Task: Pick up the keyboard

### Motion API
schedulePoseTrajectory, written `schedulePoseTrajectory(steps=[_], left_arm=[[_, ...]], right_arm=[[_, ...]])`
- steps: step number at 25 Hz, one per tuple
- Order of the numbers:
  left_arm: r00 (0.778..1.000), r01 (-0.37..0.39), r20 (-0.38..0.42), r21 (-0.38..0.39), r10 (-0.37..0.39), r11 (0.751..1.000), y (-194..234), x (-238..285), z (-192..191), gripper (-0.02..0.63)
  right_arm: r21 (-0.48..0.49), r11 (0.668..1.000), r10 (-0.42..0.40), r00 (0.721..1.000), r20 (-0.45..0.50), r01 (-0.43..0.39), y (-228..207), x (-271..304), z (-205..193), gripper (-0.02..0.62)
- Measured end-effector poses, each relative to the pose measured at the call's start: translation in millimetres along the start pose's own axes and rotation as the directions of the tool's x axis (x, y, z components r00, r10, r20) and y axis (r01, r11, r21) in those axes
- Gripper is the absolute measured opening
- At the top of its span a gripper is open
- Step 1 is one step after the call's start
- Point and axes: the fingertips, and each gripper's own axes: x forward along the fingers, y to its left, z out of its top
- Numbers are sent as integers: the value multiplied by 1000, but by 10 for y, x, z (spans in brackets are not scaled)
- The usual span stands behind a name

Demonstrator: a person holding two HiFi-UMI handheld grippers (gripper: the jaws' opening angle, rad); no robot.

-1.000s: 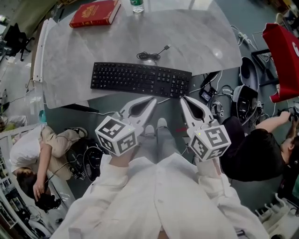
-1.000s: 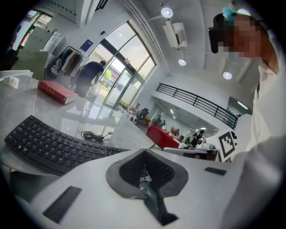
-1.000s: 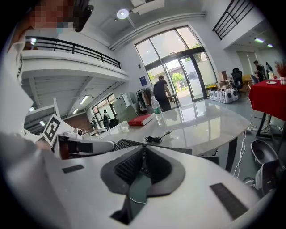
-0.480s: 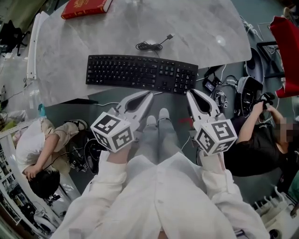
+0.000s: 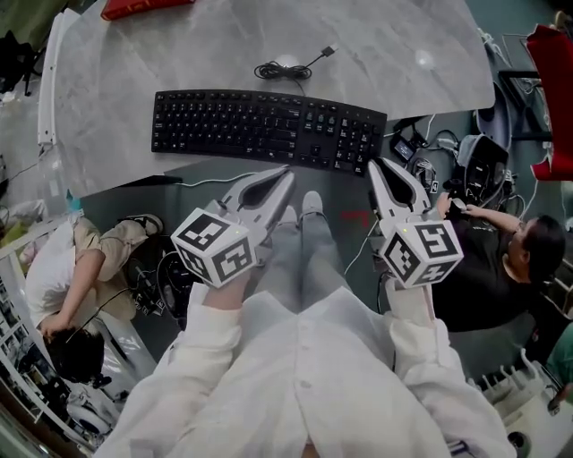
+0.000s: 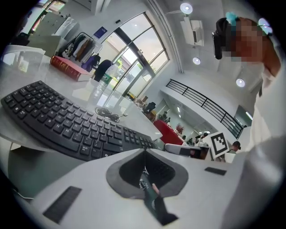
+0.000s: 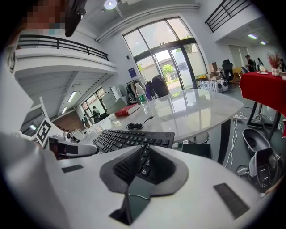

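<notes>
- Nearby, a coiled black cable (image 5: 283, 69) lies on the marble worktop (image 5: 403, 54) just behind the keyboard (image 5: 269, 130), toward the far edge.
- A red book (image 5: 134, 7) sits at the far left corner, well apart from the keyboard. The left gripper view shows a clear bottle (image 6: 101, 84) standing near it.
- Off the worktop, one person (image 5: 63, 268) crouches on the floor to the left and another (image 5: 501, 268) sits to the right, beside a tangle of cords and gear (image 5: 430, 156).
- The keyboard is black, full-size and gently curved. It lies flat along the worktop's near edge, with its number pad toward the right end.
- The left gripper (image 5: 286, 171) has its jaws pressed together and points at the keyboard's middle. It sits short of the near edge and does not touch the keyboard.
- The right gripper (image 5: 372, 165) has its jaws together too. Its tip is just below the keyboard's right end and apart from it.
</notes>
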Motion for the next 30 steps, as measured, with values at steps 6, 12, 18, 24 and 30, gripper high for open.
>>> schedulePoseTrajectory(steps=[6, 12, 18, 24, 30], left_arm=[[1000, -10, -10, -12, 10, 1000, 63, 56, -49, 15], [1000, -13, -17, -24, 12, 1000, 96, 97, -97, 15], [1000, -19, -18, -31, 18, 999, 134, 82, -124, 15], [1000, -23, -22, -27, 22, 999, 146, 88, -161, 15], [999, -27, -27, -34, 26, 999, 169, 68, -174, 15]], right_arm=[[-3, 1000, -19, 1000, -21, 19, -80, 39, -71, 35], [19, 999, -26, 999, -34, 26, -138, 75, -154, 38], [49, 998, -46, 998, -39, 48, -213, 104, -203, 143], [86, 996, -21, 997, -74, 27, -260, 159, -341, 220], [181, 983, 39, 997, -70, -25, -225, 237, -381, 268]])
